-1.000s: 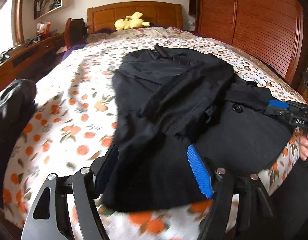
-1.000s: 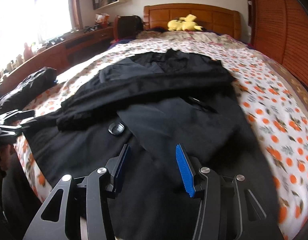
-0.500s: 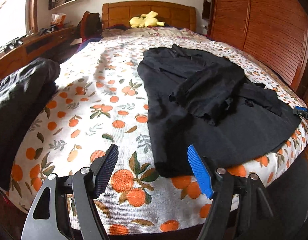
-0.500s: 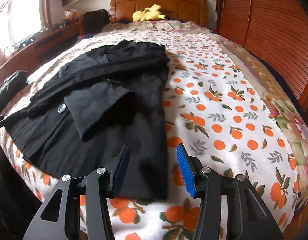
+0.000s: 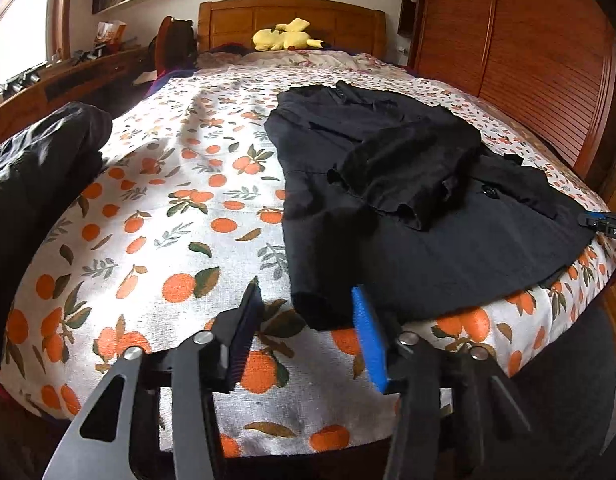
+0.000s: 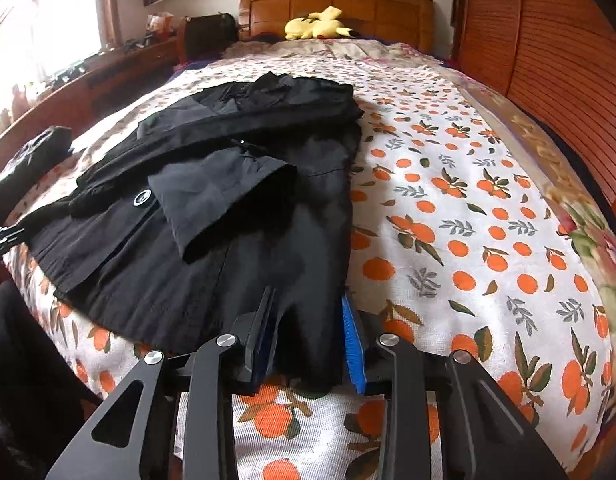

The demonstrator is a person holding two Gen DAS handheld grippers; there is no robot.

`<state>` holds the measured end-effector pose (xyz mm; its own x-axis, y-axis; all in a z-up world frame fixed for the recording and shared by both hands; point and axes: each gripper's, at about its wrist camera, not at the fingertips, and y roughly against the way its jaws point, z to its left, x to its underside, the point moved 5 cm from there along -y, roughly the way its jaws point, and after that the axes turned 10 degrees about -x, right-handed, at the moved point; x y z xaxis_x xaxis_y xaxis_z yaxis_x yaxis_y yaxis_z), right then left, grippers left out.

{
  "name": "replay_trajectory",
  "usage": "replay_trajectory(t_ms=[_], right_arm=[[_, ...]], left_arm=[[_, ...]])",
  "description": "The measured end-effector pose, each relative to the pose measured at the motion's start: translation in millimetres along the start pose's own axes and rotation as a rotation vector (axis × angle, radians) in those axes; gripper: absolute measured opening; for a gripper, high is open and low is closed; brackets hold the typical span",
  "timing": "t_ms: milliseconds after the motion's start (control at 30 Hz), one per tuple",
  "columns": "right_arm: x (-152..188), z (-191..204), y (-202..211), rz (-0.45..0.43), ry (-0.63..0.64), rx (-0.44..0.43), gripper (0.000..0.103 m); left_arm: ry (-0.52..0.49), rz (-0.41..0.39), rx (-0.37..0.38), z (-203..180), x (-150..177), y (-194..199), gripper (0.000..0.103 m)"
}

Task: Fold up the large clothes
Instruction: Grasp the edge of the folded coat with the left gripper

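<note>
A large black coat (image 5: 407, 208) lies spread on the orange-print bedspread (image 5: 180, 216), collar toward the headboard, one sleeve folded across its front. My left gripper (image 5: 308, 312) hovers over the coat's near left hem corner. Its jaws are closing with that corner between them, and the left pad is still clear of the cloth. My right gripper (image 6: 308, 316) is at the near right hem corner (image 6: 308, 344). Its jaws are closing too, with flat cloth filling the gap. Each gripper also shows at the edge of the other's view: the right gripper (image 5: 603, 224), the left gripper (image 6: 0, 236).
A yellow plush toy (image 5: 286, 36) rests by the wooden headboard. A heap of dark clothing (image 5: 32, 184) sits at the bed's left edge. A wooden wardrobe (image 5: 539, 60) lines the right side, a desk (image 5: 68, 80) the left. A person's dark trousers (image 5: 567, 380) are at the bed's foot.
Both grippers shifted sideways from over the coat's middle to its two near hem corners. Their jaws have narrowed around the cloth. The coat itself lies unmoved.
</note>
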<state>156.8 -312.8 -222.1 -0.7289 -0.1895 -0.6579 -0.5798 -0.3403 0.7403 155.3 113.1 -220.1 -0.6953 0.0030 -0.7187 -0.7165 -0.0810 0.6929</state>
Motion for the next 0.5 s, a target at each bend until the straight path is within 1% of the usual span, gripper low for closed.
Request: replay_trajectory(t_ms=[133,167,200,233,300,367,500], right_arm=[[5.1,-1.8,-5.6,0.008,-0.008,-0.005,0.03],[5.3,-1.8,-5.6,0.004,-0.01,-0.006,0.03],[5.4,-1.9,-5.1,0.0,-0.012,-0.007,0.028],[4.2,-1.8,-4.4,-0.008,-0.015,-0.016,0.025],[1.9,-0.4,-2.4,-0.018,-0.015,-0.039,0.014],[-4.6,3.1,3.3,-0.047,0.003,-0.042,0.012],[-23.1,7.8,18.9,-0.128,0.014,-0.069,0.01]], left_arm=[[-0.005,0.001,0.012,-5.7,-1.3,-2.1,0.044],[-0.01,0.003,0.015,-7.7,-1.7,-2.6,0.042],[-0.015,0.005,0.017,-10.0,-2.0,-3.4,0.035],[-0.019,0.008,0.019,-12.2,-3.0,-4.2,0.031],[-0.032,0.008,0.014,-15.6,-6.7,-3.7,0.011],[-0.033,-0.006,0.019,-16.5,-12.0,0.6,0.006],[-0.042,-0.046,0.034,-19.9,-27.9,13.4,0.005]])
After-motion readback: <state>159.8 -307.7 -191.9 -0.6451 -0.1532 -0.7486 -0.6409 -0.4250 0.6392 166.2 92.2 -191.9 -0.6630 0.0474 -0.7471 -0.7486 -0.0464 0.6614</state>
